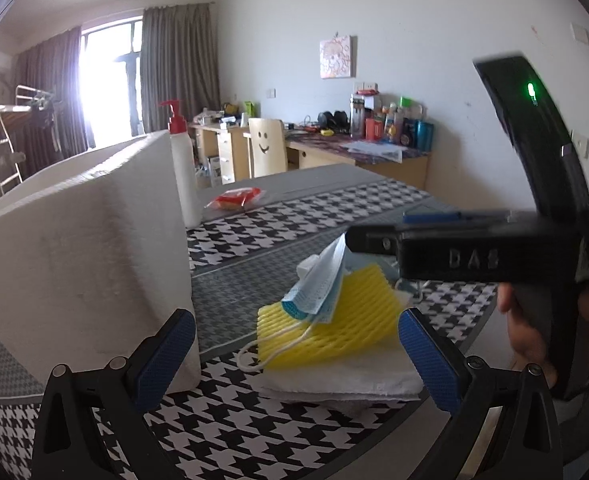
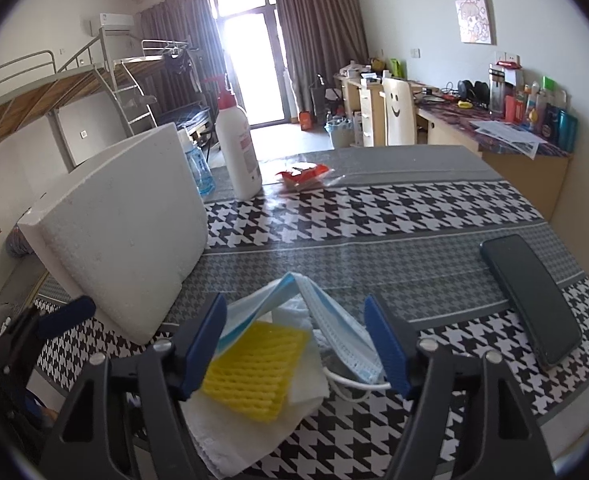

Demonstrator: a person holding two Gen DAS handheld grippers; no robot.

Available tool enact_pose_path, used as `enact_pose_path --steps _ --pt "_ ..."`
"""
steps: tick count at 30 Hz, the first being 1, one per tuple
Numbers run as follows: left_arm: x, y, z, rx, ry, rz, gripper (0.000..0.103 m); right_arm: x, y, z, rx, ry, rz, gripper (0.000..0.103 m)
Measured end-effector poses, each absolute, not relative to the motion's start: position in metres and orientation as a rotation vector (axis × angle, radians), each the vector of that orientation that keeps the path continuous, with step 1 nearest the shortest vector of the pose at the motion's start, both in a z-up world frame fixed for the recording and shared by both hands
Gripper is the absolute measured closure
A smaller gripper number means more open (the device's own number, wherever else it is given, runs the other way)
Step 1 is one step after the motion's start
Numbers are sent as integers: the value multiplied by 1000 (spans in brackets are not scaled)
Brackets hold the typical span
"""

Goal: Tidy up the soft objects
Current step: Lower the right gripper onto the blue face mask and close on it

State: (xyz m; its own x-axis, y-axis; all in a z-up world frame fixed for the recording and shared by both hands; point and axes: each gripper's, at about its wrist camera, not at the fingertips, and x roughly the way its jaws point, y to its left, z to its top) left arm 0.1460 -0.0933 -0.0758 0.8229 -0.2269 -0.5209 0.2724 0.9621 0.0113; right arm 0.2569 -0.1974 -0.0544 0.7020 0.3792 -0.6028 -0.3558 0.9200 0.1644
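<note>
A light blue face mask [image 2: 326, 320] stands tented on a yellow foam net [image 2: 254, 376], which lies on a folded white cloth [image 2: 246, 432]. My right gripper [image 2: 296, 344] is down around the mask with its jaws apart. The blue pads sit close to the mask's two edges, and I see no firm squeeze. In the left wrist view the mask [image 1: 318, 284], the net [image 1: 334, 328] and the cloth [image 1: 342, 376] lie just ahead of my left gripper [image 1: 296, 360], which is open with nothing between its fingers. A white foam box [image 1: 78, 264] stands at the left.
A dark phone [image 2: 534, 300] lies on the houndstooth tablecloth [image 2: 374, 208] to the right. Behind the foam box [image 2: 122, 236] stand a white pump bottle [image 2: 238, 148] and a blue-tinted bottle [image 2: 200, 168]; a red packet [image 2: 302, 174] lies farther back. A hand [image 1: 526, 328] holds the right gripper.
</note>
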Motion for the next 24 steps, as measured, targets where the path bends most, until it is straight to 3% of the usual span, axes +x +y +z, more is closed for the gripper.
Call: enact_pose_path --steps 4,6,13,24 --pt "152 -96 -81 86 562 -265 1 264 -194 -55 35 696 441 29" --pt "154 -99 -83 92 563 -266 1 272 -191 -58 25 719 442 36" --pt "163 -105 -88 99 588 -289 1 288 -187 -68 22 779 470 39" --pt "174 -113 -91 106 604 -296 1 299 -187 -79 42 846 514 66"
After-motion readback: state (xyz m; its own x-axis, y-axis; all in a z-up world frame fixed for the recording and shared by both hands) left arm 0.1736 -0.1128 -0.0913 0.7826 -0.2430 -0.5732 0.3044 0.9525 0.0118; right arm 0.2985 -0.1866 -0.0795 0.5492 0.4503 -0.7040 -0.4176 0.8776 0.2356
